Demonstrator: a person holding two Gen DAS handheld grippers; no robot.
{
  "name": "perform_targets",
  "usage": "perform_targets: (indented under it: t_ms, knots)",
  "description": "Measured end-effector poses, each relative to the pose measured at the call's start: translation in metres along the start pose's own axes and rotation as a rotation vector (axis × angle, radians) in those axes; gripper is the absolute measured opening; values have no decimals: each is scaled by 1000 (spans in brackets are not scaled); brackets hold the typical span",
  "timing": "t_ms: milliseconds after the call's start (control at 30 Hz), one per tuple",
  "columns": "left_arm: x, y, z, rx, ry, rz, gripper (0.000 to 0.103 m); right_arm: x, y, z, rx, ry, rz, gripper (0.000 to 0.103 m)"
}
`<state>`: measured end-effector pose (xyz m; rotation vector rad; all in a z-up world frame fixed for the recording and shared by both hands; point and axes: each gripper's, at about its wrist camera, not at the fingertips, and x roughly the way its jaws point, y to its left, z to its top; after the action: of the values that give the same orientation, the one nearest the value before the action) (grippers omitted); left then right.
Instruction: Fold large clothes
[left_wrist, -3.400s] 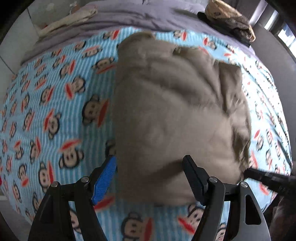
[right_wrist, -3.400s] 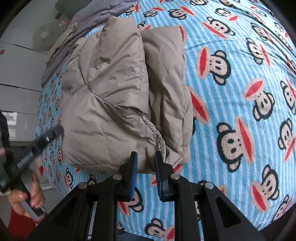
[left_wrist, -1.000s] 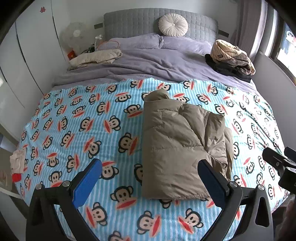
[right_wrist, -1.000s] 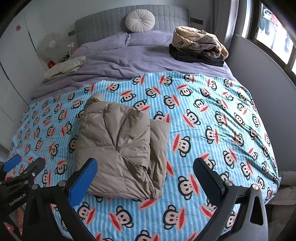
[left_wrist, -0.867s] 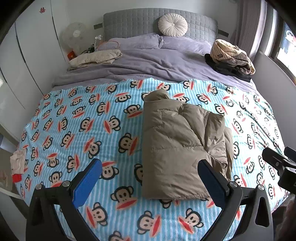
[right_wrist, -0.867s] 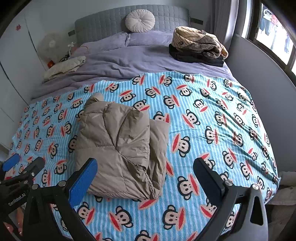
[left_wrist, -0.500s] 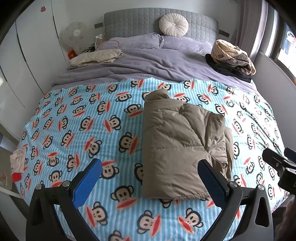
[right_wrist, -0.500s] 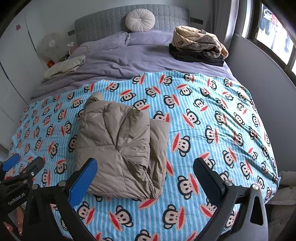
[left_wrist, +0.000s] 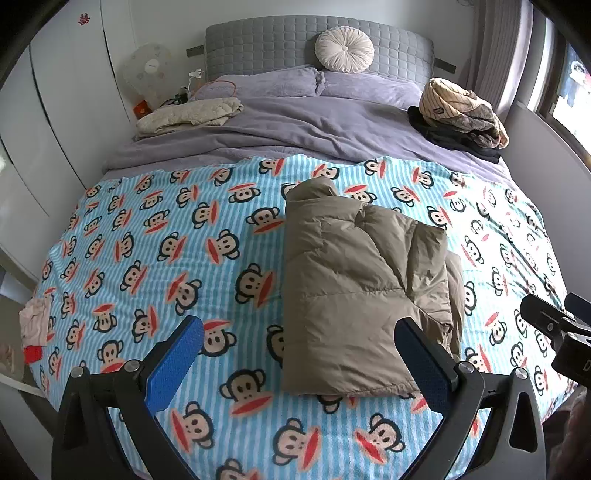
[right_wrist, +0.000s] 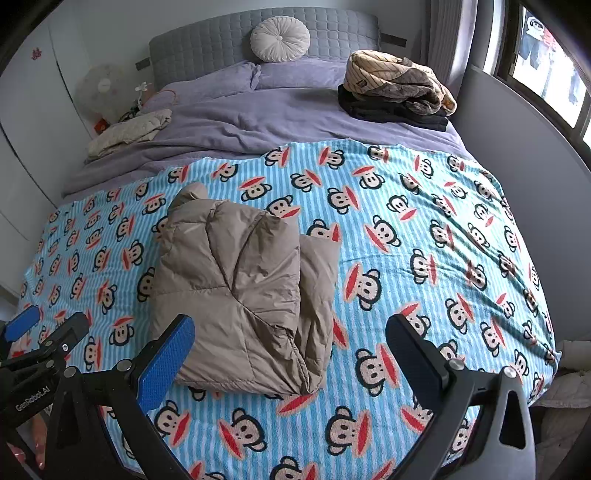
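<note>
A tan puffer jacket (left_wrist: 354, 291) lies folded into a compact rectangle on the blue monkey-print blanket (left_wrist: 166, 236), with its collar end toward the headboard. In the right wrist view the same jacket (right_wrist: 240, 295) sits left of centre. My left gripper (left_wrist: 299, 339) is held back above the foot of the bed, open wide, nothing between its blue pads. My right gripper (right_wrist: 290, 338) is likewise open and empty, to the right of the jacket. Each gripper shows at the edge of the other's view, the right gripper (left_wrist: 554, 325) and the left gripper (right_wrist: 40, 336).
A purple duvet (left_wrist: 314, 129) covers the head of the bed. On it lie a cream garment (left_wrist: 188, 114) at the left and a pile of clothes (left_wrist: 461, 110) at the right. A round cushion (left_wrist: 345, 50) leans on the grey headboard. A fan (left_wrist: 147, 77) stands at the left.
Since 3.4 s ago both grippers pulled back from the jacket and opened wide; the right one was nearly shut at the jacket's edge. Over the last second nothing has moved.
</note>
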<state>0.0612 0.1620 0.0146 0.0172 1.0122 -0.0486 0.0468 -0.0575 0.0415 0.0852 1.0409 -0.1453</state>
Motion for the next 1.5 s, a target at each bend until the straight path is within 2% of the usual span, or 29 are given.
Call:
perform_targets:
  t_ms: [1500]
  knots:
    - [3, 7, 0, 10, -3, 14, 103, 2, 1, 1, -2, 7, -1, 103]
